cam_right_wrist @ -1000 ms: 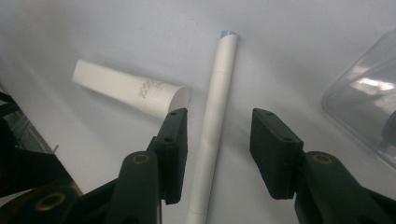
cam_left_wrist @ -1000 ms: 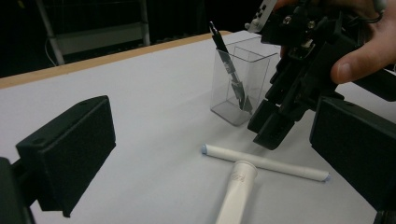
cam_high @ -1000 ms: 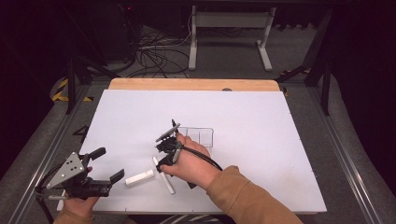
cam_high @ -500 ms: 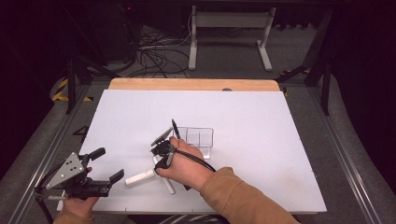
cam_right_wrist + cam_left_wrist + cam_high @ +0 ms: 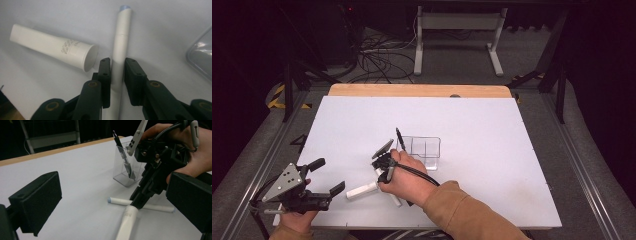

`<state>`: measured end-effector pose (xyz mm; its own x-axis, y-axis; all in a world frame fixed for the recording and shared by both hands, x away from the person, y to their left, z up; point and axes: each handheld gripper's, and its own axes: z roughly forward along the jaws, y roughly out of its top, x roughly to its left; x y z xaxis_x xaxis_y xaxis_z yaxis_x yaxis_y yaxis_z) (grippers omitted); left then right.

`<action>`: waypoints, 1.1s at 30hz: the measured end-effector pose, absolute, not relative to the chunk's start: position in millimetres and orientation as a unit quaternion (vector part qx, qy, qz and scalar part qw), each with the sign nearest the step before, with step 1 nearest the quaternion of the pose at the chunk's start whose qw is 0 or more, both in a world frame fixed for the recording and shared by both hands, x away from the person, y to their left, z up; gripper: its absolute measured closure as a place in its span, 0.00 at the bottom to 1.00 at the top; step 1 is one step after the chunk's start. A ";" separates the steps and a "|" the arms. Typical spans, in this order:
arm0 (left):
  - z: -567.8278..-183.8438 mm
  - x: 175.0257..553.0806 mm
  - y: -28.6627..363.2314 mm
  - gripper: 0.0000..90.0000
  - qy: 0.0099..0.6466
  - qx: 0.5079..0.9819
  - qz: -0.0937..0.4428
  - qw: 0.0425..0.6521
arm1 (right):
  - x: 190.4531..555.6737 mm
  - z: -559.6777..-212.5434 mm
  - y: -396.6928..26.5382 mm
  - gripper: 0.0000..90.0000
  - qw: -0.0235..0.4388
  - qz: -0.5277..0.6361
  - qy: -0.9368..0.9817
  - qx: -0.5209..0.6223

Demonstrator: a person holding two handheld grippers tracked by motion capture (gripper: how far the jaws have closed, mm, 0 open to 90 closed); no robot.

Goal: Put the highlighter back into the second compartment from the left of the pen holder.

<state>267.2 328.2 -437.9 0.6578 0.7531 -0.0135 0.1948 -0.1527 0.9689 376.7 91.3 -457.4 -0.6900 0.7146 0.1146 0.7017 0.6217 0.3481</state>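
The right gripper [image 5: 384, 172] points down at the white surface [image 5: 492, 150], near its front edge and left of centre, and its two black fingers [image 5: 106, 75] have just been closing. In the right gripper view they stand on either side of a slim white marker pen with a pale blue tip [image 5: 120, 50], which lies flat on the surface; the pads sit against its barrel, clamped on it about midway along its length. The pen's blue tip points away from the gripper.

Just beside the pen lies a wider white plastic tube with an open end and small grey print [image 5: 55, 48]. It lies at an angle to the pen, its open mouth close to the pen's barrel and just beside one finger. In the left gripper view the tube [image 5: 127, 222] crosses close to the pen [image 5: 120, 201] beneath the right gripper [image 5: 140, 201]; whether the two touch is hard to tell.

Behind the right hand [image 5: 407, 177] stands a clear plastic organiser box with compartments [image 5: 424, 150], upright on the surface. A black pen [image 5: 400, 140] leans in its left compartment, with its top sticking out above the rim.

The left gripper [image 5: 319, 182] is held over the front left corner of the surface, well apart from the pen and tube. Its fingers [image 5: 40, 197] stand wide apart with nothing between them.
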 end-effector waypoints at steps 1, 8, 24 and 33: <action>-438.0 267.3 328.1 0.01 0.330 0.717 0.249 0.561 | 376.3 -457.5 91.6 0.87 0.021 0.184 0.900 0.395; -437.9 267.2 328.1 0.01 0.330 0.717 0.249 0.561 | 372.0 -458.2 94.4 0.87 0.037 0.182 0.894 0.407; -437.9 267.2 328.4 0.01 0.330 0.717 0.250 0.561 | 370.4 -458.1 94.4 0.88 0.041 0.183 0.894 0.407; -437.9 267.1 329.0 0.01 0.331 0.714 0.250 0.563 | 368.4 -444.0 85.8 0.88 0.032 0.216 0.888 0.405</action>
<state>267.1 329.0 -437.9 0.6557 0.7548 -0.0167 0.1922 -0.1455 0.9705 368.4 85.8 -444.0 -0.6706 0.7323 0.1182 0.7046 0.5790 0.4104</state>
